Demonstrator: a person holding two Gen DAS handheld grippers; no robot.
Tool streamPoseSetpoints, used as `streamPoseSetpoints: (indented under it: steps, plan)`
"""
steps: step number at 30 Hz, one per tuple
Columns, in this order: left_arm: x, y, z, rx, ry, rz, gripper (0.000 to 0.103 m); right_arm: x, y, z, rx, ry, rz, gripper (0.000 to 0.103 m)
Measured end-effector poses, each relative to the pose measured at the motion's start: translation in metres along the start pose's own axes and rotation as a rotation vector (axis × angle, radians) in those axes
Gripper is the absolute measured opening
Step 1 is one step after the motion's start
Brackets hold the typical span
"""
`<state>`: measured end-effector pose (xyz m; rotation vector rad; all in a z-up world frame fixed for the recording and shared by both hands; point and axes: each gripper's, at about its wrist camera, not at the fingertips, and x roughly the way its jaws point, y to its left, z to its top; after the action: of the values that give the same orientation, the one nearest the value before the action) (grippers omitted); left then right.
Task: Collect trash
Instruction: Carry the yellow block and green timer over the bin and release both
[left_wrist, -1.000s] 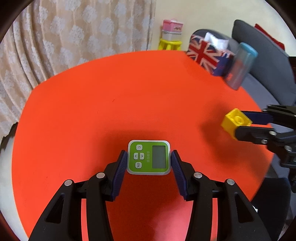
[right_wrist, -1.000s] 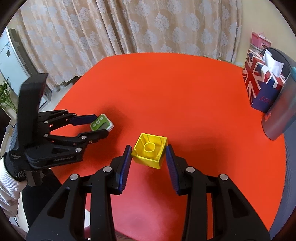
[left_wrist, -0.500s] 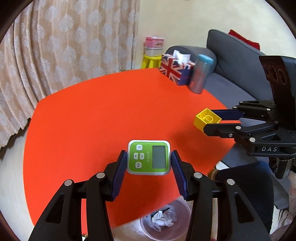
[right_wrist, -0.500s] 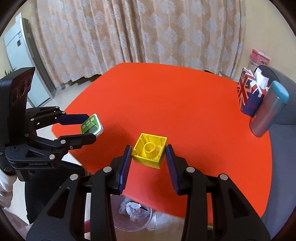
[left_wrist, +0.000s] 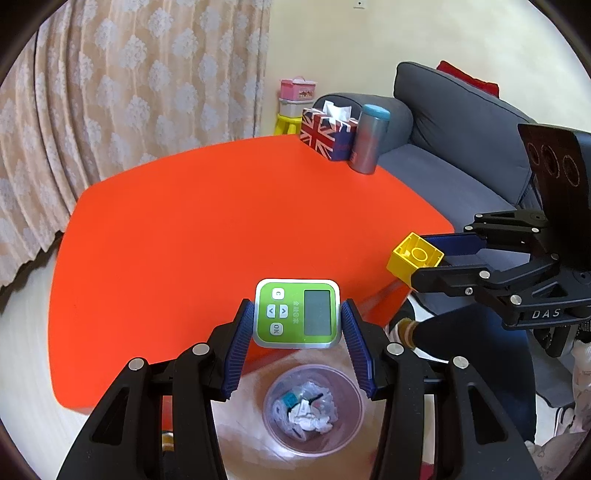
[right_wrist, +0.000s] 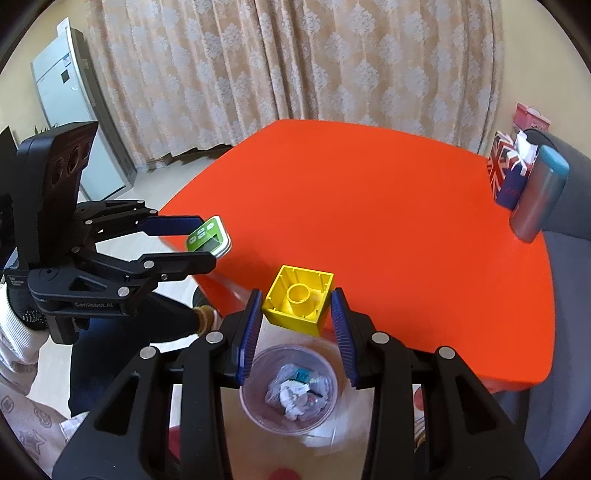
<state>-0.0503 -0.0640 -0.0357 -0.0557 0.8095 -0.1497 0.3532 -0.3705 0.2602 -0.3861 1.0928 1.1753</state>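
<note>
My left gripper (left_wrist: 297, 319) is shut on a green timer (left_wrist: 297, 317) with a grey screen, held in the air over the near edge of the red table (left_wrist: 207, 229). In the right wrist view the same timer (right_wrist: 208, 237) shows at the left. My right gripper (right_wrist: 296, 301) is shut on a hollow yellow toy brick (right_wrist: 297, 297), which also shows at the right of the left wrist view as the yellow brick (left_wrist: 414, 259). Below both, on the floor, stands a clear round bin (left_wrist: 313, 406) holding crumpled paper and scraps; the bin (right_wrist: 291, 387) sits just under the brick.
A Union Jack tissue box (left_wrist: 327, 133) and a grey tumbler with a blue lid (left_wrist: 369, 138) stand at the table's far corner. A grey sofa (left_wrist: 461, 122) lies behind. Curtains (right_wrist: 295, 59) hang along the wall. A person's dark trouser leg (right_wrist: 110, 332) is beside the bin.
Both grippers have pulled back and risen from over the table to its near edge, each keeping its object. The floor bin has come into view beneath them.
</note>
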Motion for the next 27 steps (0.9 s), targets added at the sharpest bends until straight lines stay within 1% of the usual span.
streamPoseSetpoints:
  steps: [6, 10, 17, 19, 20, 21, 22, 24, 25, 27]
  plan:
    - [0.001, -0.002, -0.023, -0.011, 0.017, -0.001, 0.048, 0.007, 0.010, -0.024, 0.000, 0.025, 0.026, 0.038]
    - [-0.002, -0.002, -0.029, -0.018, 0.014, -0.006, 0.048, 0.018, 0.015, -0.038, 0.008, 0.054, 0.047, 0.038]
    - [-0.007, 0.000, -0.032, -0.031, 0.006, -0.005, 0.048, 0.025, 0.021, -0.042, 0.008, 0.066, 0.084, 0.038]
    - [-0.007, 0.000, -0.032, -0.034, 0.003, -0.002, 0.048, 0.025, 0.022, -0.042, 0.001, 0.068, 0.091, 0.039]
    - [-0.007, 0.001, -0.032, -0.034, 0.004, -0.001, 0.048, 0.025, 0.023, -0.041, -0.001, 0.065, 0.094, 0.055]
    - [-0.005, 0.001, -0.031, -0.034, 0.005, 0.001, 0.048, 0.025, 0.023, -0.040, -0.002, 0.062, 0.091, 0.067]
    - [-0.004, 0.001, -0.031, -0.035, 0.006, 0.001, 0.048, 0.024, 0.021, -0.042, 0.001, 0.053, 0.089, 0.085]
    - [-0.004, 0.001, -0.031, -0.035, 0.007, 0.000, 0.048, 0.022, 0.017, -0.043, 0.018, 0.039, 0.086, 0.089]
    - [-0.003, 0.001, -0.031, -0.034, 0.009, -0.001, 0.048, 0.021, 0.015, -0.043, 0.023, 0.038, 0.076, 0.094]
    - [-0.002, 0.000, -0.032, -0.034, 0.011, -0.002, 0.048, 0.020, 0.012, -0.042, 0.039, 0.032, 0.069, 0.096]
